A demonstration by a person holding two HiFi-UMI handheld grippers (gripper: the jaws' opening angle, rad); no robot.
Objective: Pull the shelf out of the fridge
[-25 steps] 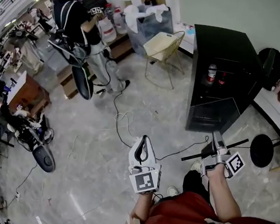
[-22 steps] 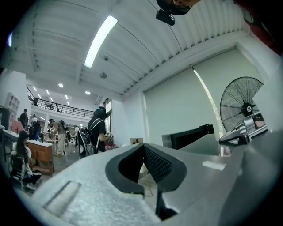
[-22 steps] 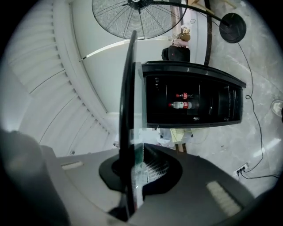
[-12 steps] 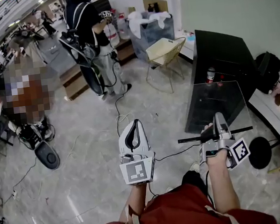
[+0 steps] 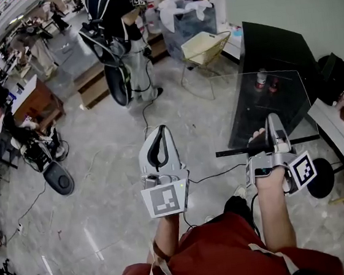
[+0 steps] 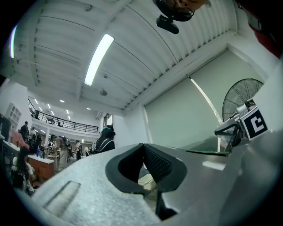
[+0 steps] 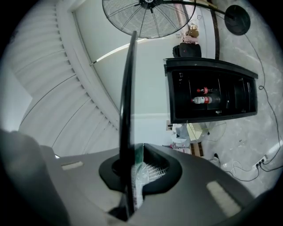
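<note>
The right gripper (image 5: 273, 121) is clamped on the near edge of the glass shelf (image 5: 243, 116). The shelf is clear of the black fridge (image 5: 271, 47), and its near edge runs leftward toward the left gripper (image 5: 158, 138), which is closed and empty.

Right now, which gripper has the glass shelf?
The right gripper: its jaws pinch the glass shelf by its edge. The left gripper is shut on nothing.

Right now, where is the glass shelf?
Head view, right side: the glass shelf is clamped edge-on in the right gripper, held in the air in front of the black fridge.
</note>
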